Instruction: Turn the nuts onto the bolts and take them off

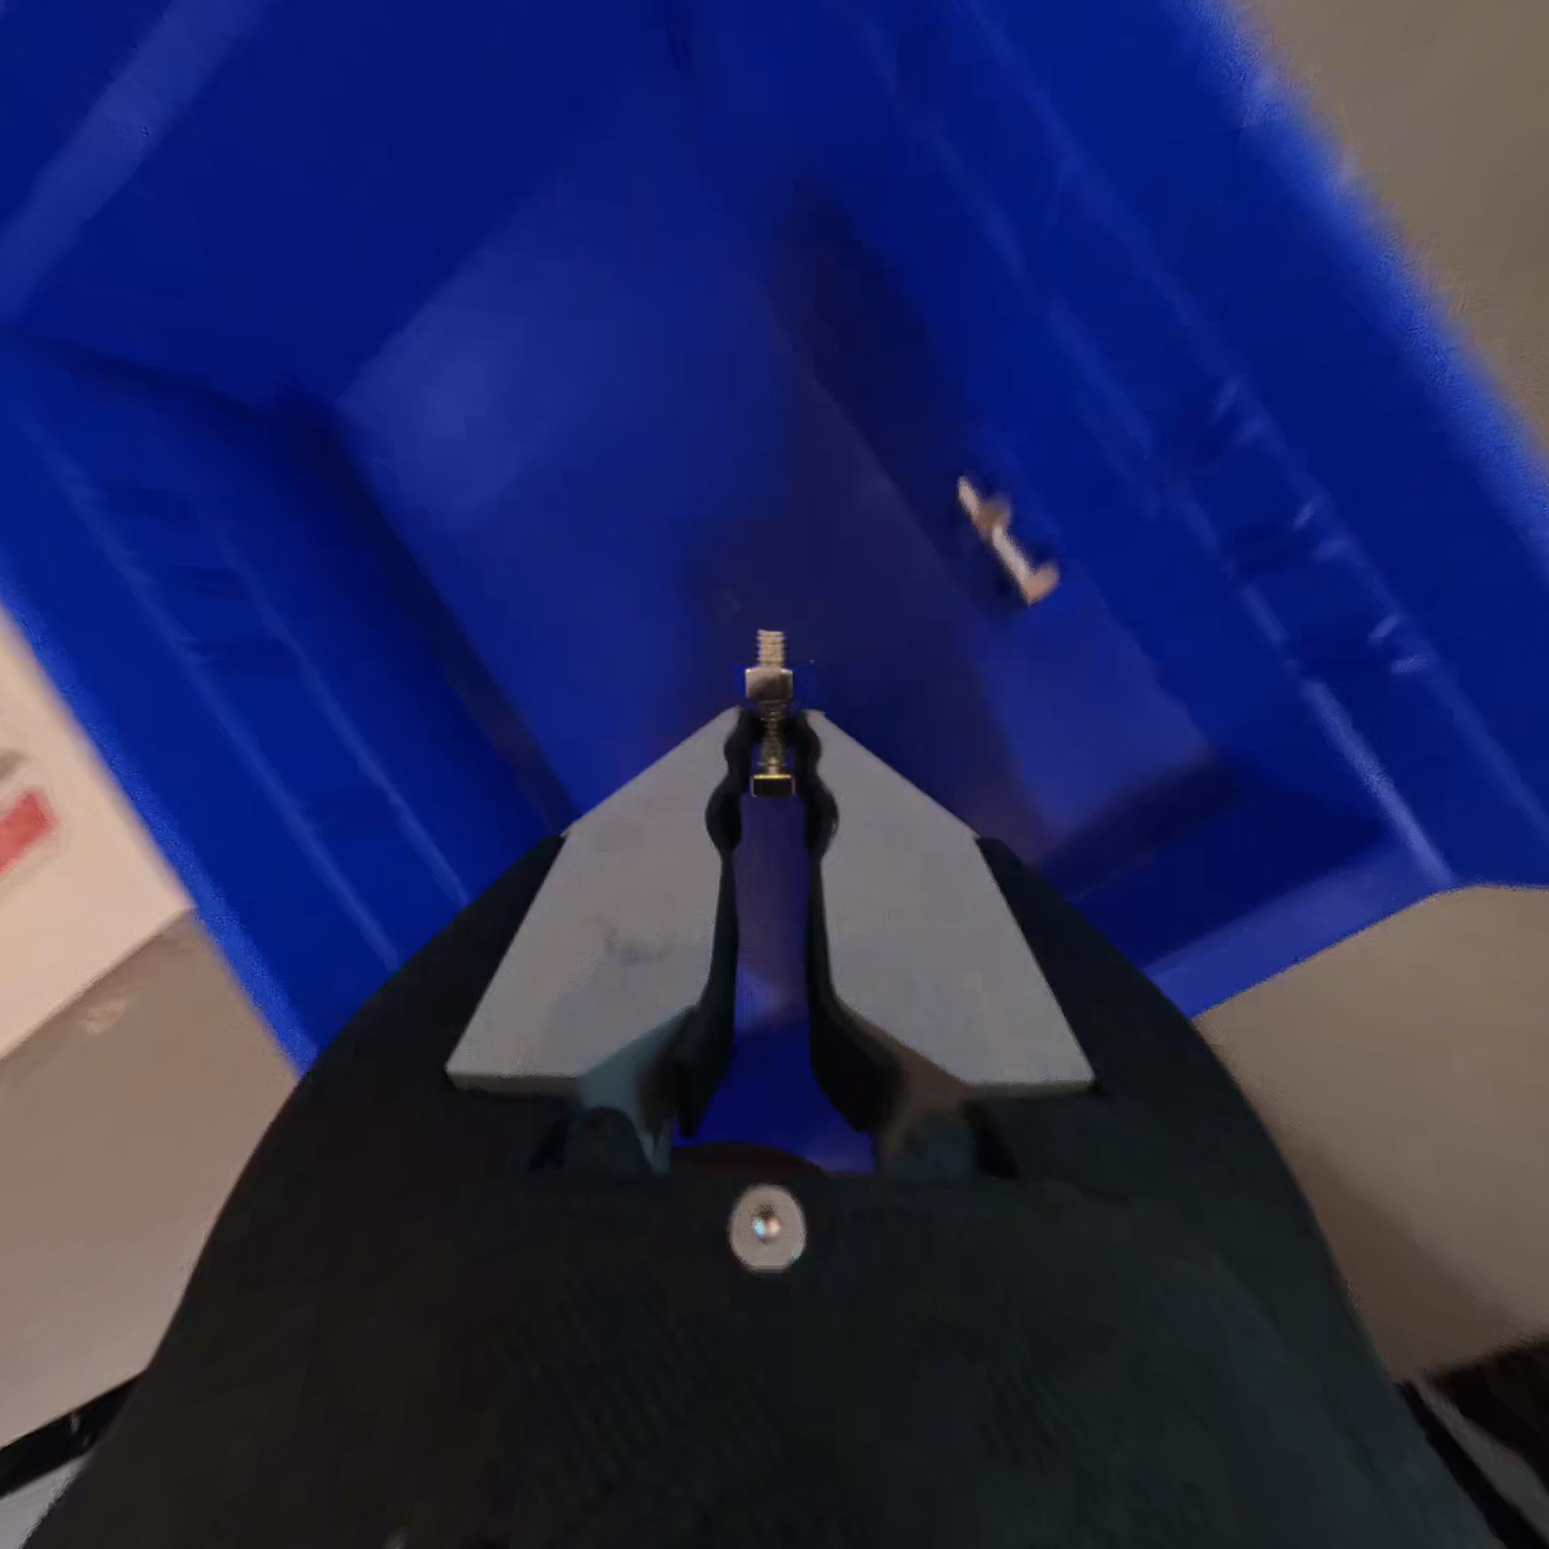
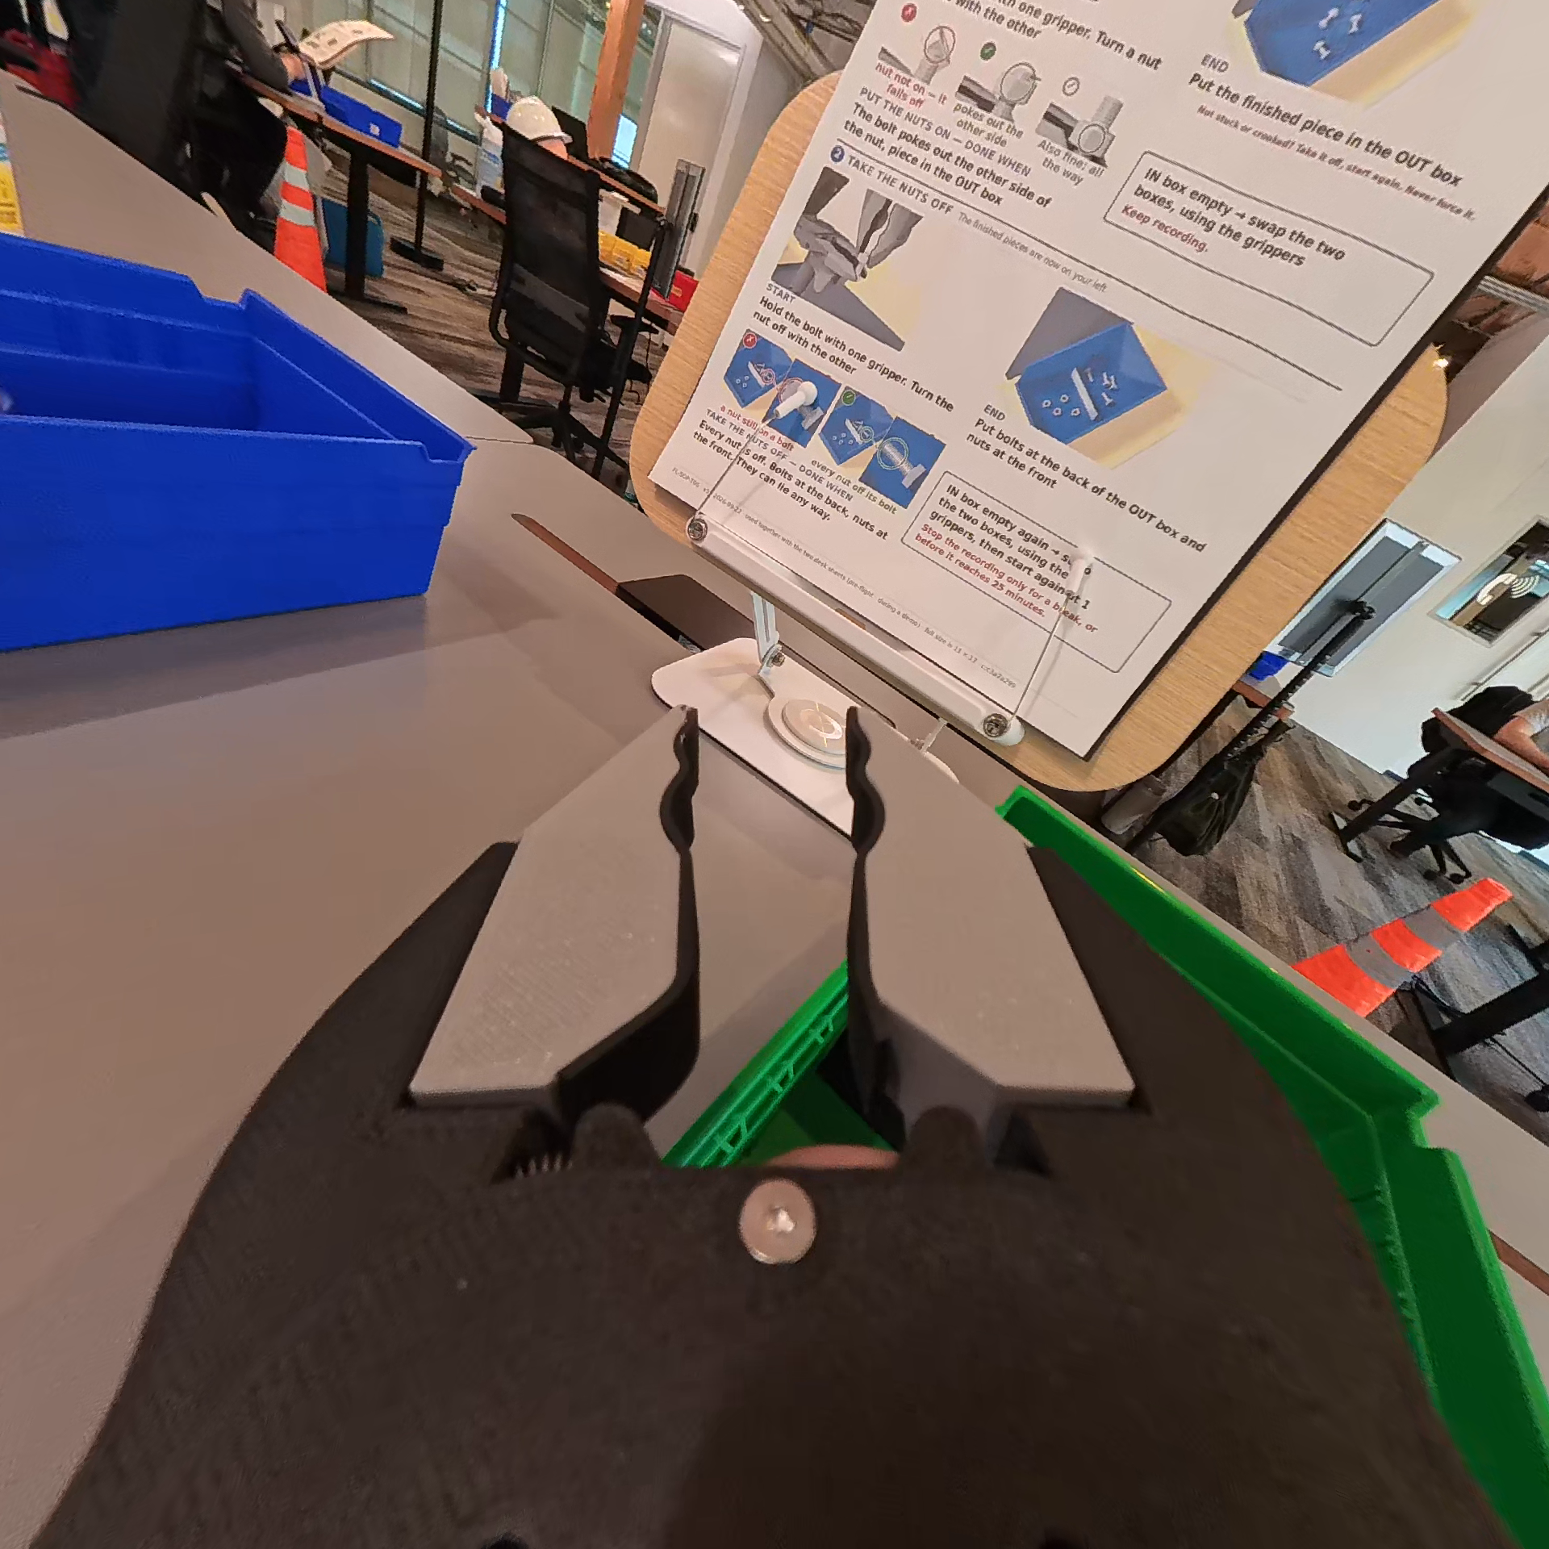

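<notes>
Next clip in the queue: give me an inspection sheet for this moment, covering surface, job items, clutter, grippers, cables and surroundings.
Surface: grey table, bare where visible.
Job's things: bolt with a nut threaded on, held over the blue bin; a second bolt-and-nut piece lies inside that bin, blurred. Green bin sits under the right gripper.
Clutter: instruction board on a white stand.
Grippers: left gripper shut on the bolt; right gripper open, empty.
Cables: nothing seen.
Surroundings: office chairs, orange cones, other desks, people seated in the background.
</notes>
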{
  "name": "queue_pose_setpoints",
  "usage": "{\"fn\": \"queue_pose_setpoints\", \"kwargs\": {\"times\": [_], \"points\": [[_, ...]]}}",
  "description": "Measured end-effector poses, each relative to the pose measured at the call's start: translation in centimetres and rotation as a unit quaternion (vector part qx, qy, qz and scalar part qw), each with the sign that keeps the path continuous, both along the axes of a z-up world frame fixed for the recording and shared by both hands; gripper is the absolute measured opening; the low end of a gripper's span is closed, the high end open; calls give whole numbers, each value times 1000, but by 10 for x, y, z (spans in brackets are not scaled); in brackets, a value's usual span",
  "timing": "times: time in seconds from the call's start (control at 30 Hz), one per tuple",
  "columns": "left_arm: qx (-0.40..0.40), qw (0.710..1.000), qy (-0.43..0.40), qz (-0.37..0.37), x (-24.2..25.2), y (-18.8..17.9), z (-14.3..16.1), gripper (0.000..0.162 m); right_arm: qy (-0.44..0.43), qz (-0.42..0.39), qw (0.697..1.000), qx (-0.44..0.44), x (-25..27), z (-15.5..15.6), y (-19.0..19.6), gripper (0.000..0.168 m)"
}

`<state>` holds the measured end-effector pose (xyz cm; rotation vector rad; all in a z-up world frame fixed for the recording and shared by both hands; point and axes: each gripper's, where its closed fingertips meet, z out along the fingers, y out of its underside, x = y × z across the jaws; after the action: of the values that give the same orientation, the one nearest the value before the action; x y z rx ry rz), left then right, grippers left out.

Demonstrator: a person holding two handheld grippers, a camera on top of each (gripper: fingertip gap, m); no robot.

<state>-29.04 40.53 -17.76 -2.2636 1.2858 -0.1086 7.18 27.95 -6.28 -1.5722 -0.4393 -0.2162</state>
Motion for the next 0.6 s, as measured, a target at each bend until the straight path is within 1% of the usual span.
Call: {"fn": "queue_pose_setpoints", "kwargs": {"times": [0.07, 0.13, 0.2, 0.27, 0.33, 0.4, 0.47, 0.53, 0.6], "points": [[80, 995, -64, 3, 21, 7, 40, 7, 2, 1, 1000, -2, 0, -1, 0, 31], [141, 979, -148, -19, 55, -3, 84, 7, 5, 2, 1000, -4, -1, -2, 1, 31], [164, 955, -236, -69, 100, -32, 118, 7, 11, 2, 1000, -7, -1, -3, 1, 31], [164, 932, -298, -128, 146, -68, 136, 6, 25, 6, 1000, -12, 0, -4, 2, 31], [151, 910, -339, -184, 193, -107, 137, 6, 49, 15, 999, -18, 1, -5, 2, 30], [122, 889, -374, -235, 237, -144, 127, 6, 82, 34, 996, -27, 1, -4, 0, 31], [96, 868, -405, -269, 273, -171, 113, 6, 118, 54, 991, -26, 1, 0, -2, 30], [92, 860, -417, -279, 301, -177, 93, 6, 144, 61, 987, -21, 4, 4, -4, 27], [98, 861, -424, -264, 316, -169, 72, 6, 159, 68, 985, -17, 5, 7, -6, 25]]}}
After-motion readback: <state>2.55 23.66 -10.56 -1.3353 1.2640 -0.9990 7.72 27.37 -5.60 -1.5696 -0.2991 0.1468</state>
